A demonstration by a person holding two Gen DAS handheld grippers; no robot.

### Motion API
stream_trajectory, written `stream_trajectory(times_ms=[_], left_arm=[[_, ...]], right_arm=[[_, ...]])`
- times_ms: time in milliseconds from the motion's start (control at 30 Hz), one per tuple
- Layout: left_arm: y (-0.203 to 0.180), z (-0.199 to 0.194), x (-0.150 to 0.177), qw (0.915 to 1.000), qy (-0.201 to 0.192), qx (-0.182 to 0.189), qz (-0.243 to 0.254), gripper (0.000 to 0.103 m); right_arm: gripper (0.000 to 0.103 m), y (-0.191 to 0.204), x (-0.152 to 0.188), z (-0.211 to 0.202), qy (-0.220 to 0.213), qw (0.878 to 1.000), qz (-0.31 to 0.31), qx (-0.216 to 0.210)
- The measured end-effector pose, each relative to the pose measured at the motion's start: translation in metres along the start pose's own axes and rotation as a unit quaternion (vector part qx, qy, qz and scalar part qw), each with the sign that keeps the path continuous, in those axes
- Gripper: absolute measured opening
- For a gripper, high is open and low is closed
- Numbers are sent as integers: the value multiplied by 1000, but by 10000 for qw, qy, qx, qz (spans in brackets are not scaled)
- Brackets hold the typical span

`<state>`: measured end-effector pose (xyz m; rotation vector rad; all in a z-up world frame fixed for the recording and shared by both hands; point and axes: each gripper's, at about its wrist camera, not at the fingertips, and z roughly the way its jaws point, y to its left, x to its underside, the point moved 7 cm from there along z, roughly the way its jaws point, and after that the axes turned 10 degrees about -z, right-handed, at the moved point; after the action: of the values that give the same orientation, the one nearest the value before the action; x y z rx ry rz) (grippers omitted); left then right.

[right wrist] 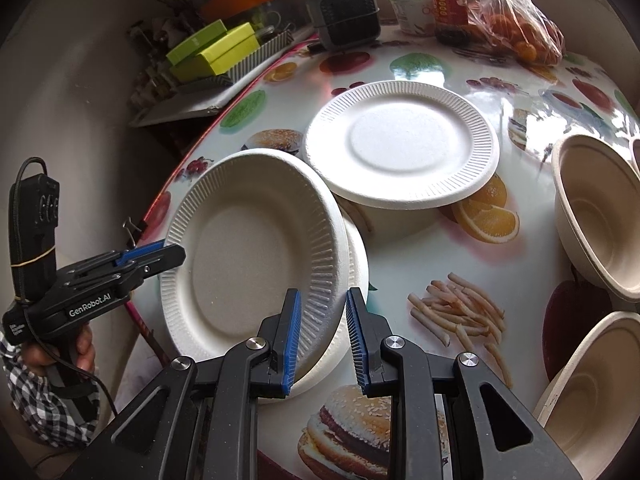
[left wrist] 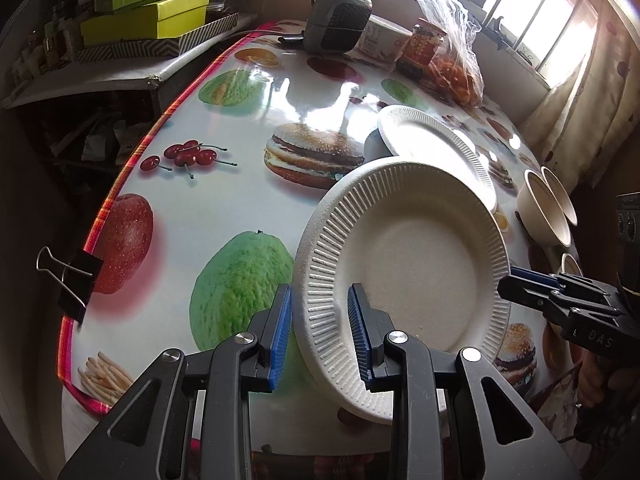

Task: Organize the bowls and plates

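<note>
Jaws of your left gripper [left wrist: 320,332] and right gripper [right wrist: 323,334] clamp the tilted white ribbed paper plate's [right wrist: 248,256] rim; counter [left wrist: 224,208] lies bare toward ten o'clock.

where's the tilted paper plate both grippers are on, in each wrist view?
Left wrist: tilted paper plate, lower centre-right, rim between this camera's jaws.
Right wrist: same plate, left of centre, above another plate.
Shared landmark: the grey heater at the table's far end.
</note>
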<state>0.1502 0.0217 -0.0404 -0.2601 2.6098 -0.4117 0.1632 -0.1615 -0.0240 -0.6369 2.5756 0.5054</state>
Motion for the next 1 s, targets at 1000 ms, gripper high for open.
stream_trajectory(times_ms=[1000], left_arm=[[0, 12, 4, 9999, 113, -29, -4, 29]], right_arm=[[24, -5, 6, 12, 97, 9999, 91, 4]])
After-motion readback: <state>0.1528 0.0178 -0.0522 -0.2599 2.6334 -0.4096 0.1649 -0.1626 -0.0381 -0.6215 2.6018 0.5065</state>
